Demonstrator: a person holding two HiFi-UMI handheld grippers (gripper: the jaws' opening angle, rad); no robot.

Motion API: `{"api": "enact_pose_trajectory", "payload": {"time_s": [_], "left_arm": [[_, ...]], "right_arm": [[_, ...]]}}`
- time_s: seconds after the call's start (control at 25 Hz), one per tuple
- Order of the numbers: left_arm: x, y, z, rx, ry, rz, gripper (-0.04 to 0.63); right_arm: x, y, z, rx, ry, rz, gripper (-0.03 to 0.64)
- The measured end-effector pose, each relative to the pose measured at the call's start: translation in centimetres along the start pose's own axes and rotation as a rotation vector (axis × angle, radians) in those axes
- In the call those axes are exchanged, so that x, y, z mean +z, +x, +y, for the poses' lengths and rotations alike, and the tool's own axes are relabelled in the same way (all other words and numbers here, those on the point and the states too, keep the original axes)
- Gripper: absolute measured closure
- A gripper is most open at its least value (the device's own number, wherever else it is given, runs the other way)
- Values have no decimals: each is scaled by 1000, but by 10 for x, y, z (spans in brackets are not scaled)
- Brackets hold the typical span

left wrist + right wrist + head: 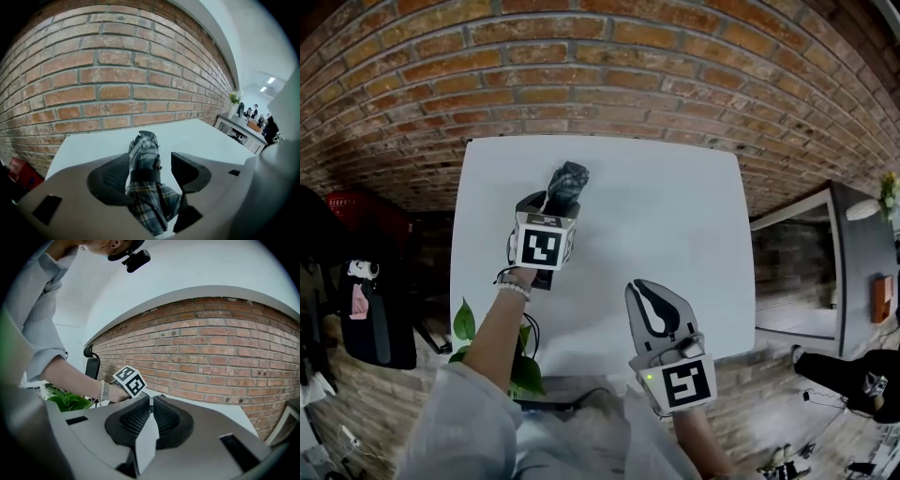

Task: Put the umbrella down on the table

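A folded plaid umbrella [567,185] [145,154] with a black strap lies on the white table [675,216], left of its middle. My left gripper [551,201] [151,163] stands over the umbrella's near end with its jaws wide. The umbrella lies between them, and a clear gap shows at the right pad [183,168]. My right gripper [645,298] [151,401] hovers near the table's front edge. Its pads are pressed together with nothing between them. In the right gripper view the left hand and its marker cube [129,379] show ahead to the left.
A brick wall [600,66] runs right behind the table's far edge. A green plant [520,361] sits at the front left corner. To the left are a black chair [375,319] and a red object [356,204]. A grey desk [862,272] stands to the right.
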State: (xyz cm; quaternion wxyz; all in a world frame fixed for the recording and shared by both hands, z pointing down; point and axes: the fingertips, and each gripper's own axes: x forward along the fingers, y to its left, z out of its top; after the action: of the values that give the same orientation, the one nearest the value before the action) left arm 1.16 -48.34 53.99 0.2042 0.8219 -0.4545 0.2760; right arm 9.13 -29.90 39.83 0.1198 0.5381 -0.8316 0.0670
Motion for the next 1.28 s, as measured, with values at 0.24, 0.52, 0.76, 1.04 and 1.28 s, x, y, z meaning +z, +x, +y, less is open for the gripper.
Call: {"api": "enact_pose_trajectory", "payload": {"time_s": [0.24,0.52,0.76,1.04,1.28], "left_arm": [[39,-45,-12,17,20,-168,364],[69,-102,-31,35,65,-322,489],[84,-150,-60,5,100,-435,540],[91,-203,-93,-22,132,-513,565],[83,-240,-122,-50,185,-549,571]], "right_arm": [[12,-16,9,8,-21,-44,560],[27,-39,20,19,-47,-87,560],[36,-58,29,27,-63,-116,560],[46,-78,31,26,-76,-147,560],[51,-94,35,32,-86,-171,560]]}}
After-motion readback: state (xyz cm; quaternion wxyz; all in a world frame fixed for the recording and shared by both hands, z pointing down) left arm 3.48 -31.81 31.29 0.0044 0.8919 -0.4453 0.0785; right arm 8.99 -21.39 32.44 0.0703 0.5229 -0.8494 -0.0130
